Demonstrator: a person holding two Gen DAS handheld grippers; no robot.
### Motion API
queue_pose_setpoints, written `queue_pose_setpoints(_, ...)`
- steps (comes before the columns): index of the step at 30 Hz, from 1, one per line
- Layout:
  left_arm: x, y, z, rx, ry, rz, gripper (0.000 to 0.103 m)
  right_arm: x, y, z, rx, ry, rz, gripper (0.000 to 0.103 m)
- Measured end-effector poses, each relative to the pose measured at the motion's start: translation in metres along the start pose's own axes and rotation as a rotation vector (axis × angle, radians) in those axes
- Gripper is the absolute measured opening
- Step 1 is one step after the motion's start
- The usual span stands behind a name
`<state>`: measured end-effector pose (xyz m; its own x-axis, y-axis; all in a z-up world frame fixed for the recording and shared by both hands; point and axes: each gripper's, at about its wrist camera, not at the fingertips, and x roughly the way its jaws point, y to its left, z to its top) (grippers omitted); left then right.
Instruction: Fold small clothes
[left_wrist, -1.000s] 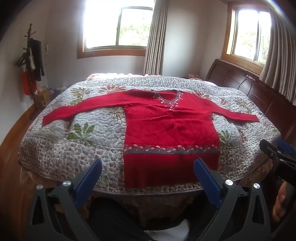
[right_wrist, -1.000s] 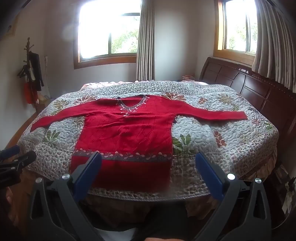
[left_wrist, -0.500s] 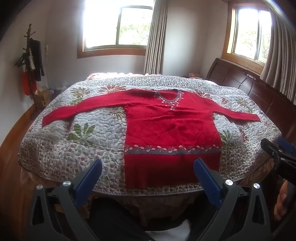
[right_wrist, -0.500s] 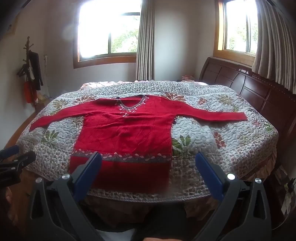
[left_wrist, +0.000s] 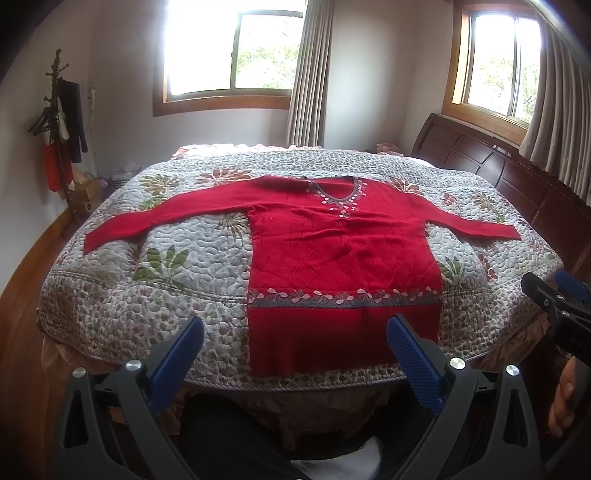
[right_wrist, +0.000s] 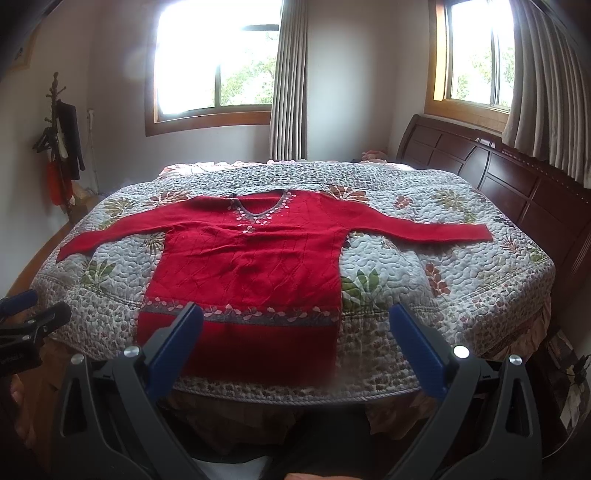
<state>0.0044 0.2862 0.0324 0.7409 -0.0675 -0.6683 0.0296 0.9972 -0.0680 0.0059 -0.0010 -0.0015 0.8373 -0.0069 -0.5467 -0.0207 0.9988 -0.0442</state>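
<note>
Lying flat on quilted bedspread (left_wrist: 177, 273): red sweater (left_wrist: 343, 258), sleeves spread.

Floral quilt (left_wrist: 166, 266) is spread over the bed; dark wooden headboard (right_wrist: 517, 184) sits along its right edge, coat rack (left_wrist: 61, 122) beyond the left, two curtained windows (right_wrist: 218, 74) behind.

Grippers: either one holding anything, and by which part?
Nothing held. Left gripper and right gripper are open, short of the red sweater lying flat on the bed.

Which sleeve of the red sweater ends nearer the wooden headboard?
The red knitted sweater's right-hand sleeve: its cuff points toward the dark wooden headboard; the other sleeve reaches toward the coat rack side.
</note>
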Motion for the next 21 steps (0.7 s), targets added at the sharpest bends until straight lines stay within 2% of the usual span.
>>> queue_pose_setpoints(21,0.0024,-0.0007,0.0014,0.005,0.004,0.002,0.099,0.0054,-0.0066,0.0036,0.005,0.010,0.001,0.100)
